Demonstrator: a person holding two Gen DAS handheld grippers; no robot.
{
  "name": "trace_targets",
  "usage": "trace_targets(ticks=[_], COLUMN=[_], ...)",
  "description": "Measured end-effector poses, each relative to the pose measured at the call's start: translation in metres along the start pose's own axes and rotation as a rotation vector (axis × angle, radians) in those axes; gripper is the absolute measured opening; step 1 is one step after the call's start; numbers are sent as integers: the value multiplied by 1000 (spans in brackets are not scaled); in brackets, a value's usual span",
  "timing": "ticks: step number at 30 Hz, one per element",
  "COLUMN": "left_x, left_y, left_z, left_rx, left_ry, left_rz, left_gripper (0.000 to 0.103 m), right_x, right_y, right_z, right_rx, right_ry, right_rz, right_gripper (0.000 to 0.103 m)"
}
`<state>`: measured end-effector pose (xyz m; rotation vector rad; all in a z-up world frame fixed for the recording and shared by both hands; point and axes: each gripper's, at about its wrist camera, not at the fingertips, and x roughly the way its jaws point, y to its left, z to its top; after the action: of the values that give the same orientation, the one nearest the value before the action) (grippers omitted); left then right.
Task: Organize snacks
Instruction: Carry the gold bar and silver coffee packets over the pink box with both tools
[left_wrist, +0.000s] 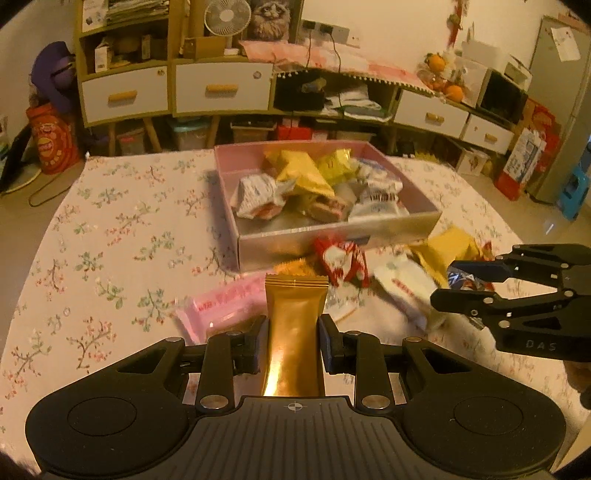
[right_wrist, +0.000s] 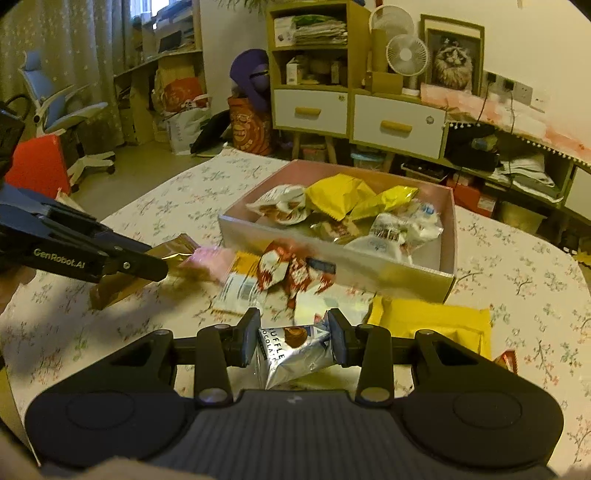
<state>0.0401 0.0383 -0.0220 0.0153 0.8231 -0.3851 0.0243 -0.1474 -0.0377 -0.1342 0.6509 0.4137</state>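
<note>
So both hands are loaded: the left gripper (left_wrist: 293, 338) is clamped on a long gold packet (left_wrist: 295, 325) sticking straight out, and the right gripper (right_wrist: 293, 341) pinches a silver chocolate pouch (right_wrist: 291, 350) (label reads truffle). Both hang above the flowery tablecloth (left_wrist: 110, 240), in front of the pink box (right_wrist: 332, 251) already half full of snacks, with a red-and-white wrapper (right_wrist: 291, 269) lying loose beside its near wall.

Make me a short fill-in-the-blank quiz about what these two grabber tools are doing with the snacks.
The left gripper is shut on a long ____ packet.
The right gripper holds a silver packet printed "Truffle ____".
Sorted snacks lie in a ____ box.

Missing words: gold; Chocolate; pink
</note>
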Motion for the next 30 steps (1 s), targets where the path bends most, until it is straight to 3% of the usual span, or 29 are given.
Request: trace_targets(ticks=[13, 30], left_x=[14, 84], left_y=[5, -11], left_z=[41, 99], left_rx=[-75, -22], left_ry=[-42, -16], left_rz=[6, 62], left_gripper=[26, 26], right_x=[16, 61], right_y=[-25, -59], right_z=[33, 59], right_rx=[104, 186], right_ry=[-28, -10], right_rz=[-46, -120], right_gripper=[37, 37])
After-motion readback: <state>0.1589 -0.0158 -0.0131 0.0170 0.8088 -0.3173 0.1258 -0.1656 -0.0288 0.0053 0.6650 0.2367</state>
